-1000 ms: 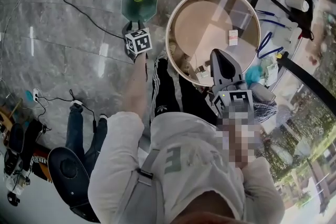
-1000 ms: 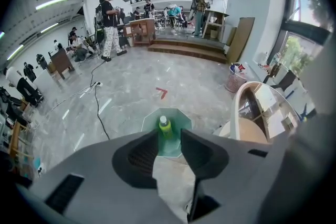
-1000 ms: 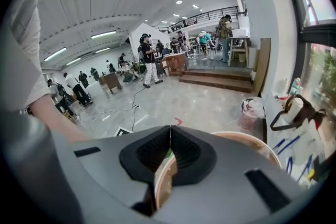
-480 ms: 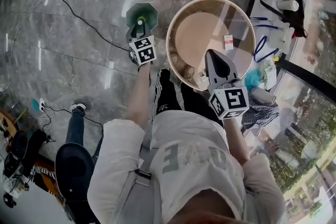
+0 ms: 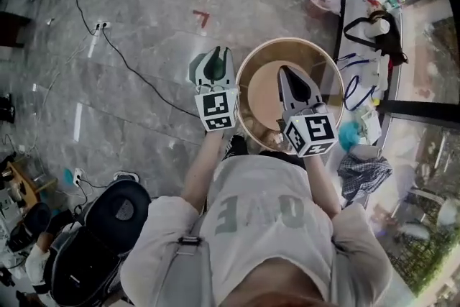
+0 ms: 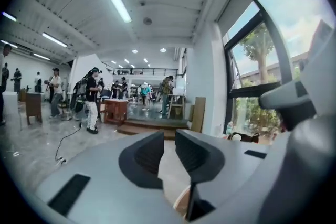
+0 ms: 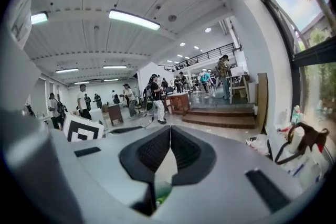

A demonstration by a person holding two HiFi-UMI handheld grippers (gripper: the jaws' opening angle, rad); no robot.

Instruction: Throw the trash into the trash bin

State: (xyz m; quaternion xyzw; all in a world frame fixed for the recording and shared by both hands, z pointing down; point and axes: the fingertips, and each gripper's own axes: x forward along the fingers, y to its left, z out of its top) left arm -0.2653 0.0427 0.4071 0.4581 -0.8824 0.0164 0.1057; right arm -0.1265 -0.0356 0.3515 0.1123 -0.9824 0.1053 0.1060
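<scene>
The trash bin [image 5: 243, 75] is a round tub with a wooden rim, standing on the floor below me. Its pale bottom shows, with a few scraps near its near wall. My right gripper [image 5: 283, 71] hangs over the bin, jaws shut with nothing between them [image 7: 170, 134]. A green thing [image 7: 163, 194] shows below its jaws; I cannot tell what it is. My left gripper [image 5: 215, 54] is just left of the rim. Its jaws [image 6: 169, 136] are closing, a narrow gap is left and nothing is in it.
A long table [image 5: 374, 75] with cables, a black strap and a teal item [image 5: 350, 131] runs along the right by the window. A plaid cloth [image 5: 363, 169] hangs there. A cable [image 5: 133, 72] crosses the floor. A person with black gear [image 5: 115, 216] crouches at lower left.
Both grippers have risen and tilted up to nearly level, the left far more. The green bottle top seen at the left gripper's tip earlier no longer shows. The bin looks smaller.
</scene>
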